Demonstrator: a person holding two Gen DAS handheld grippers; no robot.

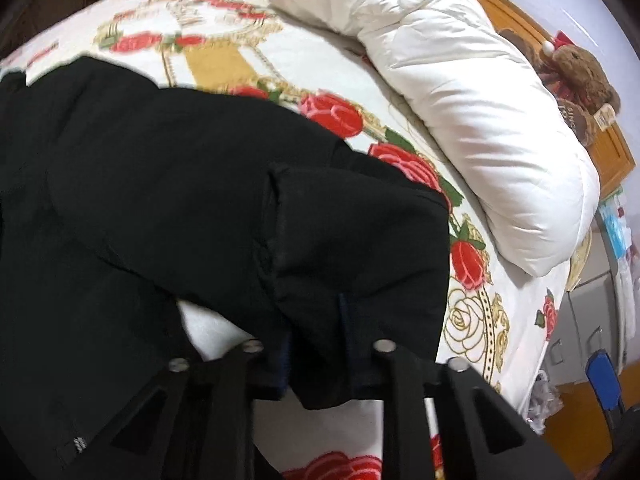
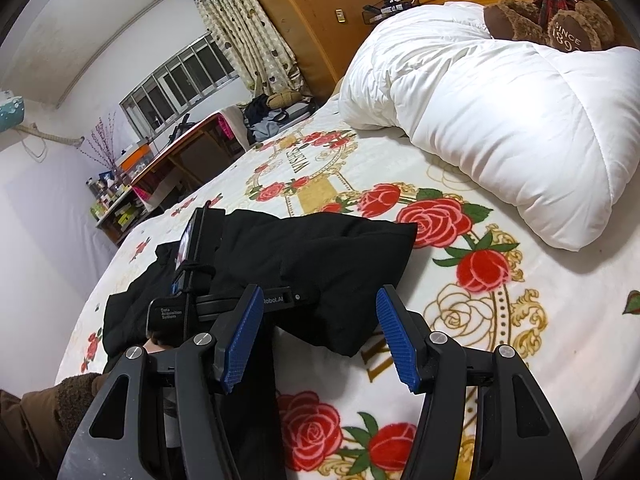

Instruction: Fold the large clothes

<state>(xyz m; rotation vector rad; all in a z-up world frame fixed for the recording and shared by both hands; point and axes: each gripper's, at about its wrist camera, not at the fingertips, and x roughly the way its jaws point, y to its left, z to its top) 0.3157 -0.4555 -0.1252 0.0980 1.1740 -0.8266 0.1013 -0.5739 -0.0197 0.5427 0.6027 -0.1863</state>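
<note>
Black padded coat (image 1: 180, 184) is lying half-folded on the rose-print bed (image 1: 248, 64), its corner pinched in our left gripper (image 1: 316, 344), jaws closed on cloth; we are judging it best carried flat across. Only the right view is showing our right gripper (image 2: 320, 336) gaping wide, holding nothing, above the coat's near edge.

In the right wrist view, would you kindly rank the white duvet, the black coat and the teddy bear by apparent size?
1. White duvet, largest.
2. Black coat, somewhat smaller, though partly hidden by the left claw.
3. Teddy bear, smallest, but farthest and cropped.
</note>
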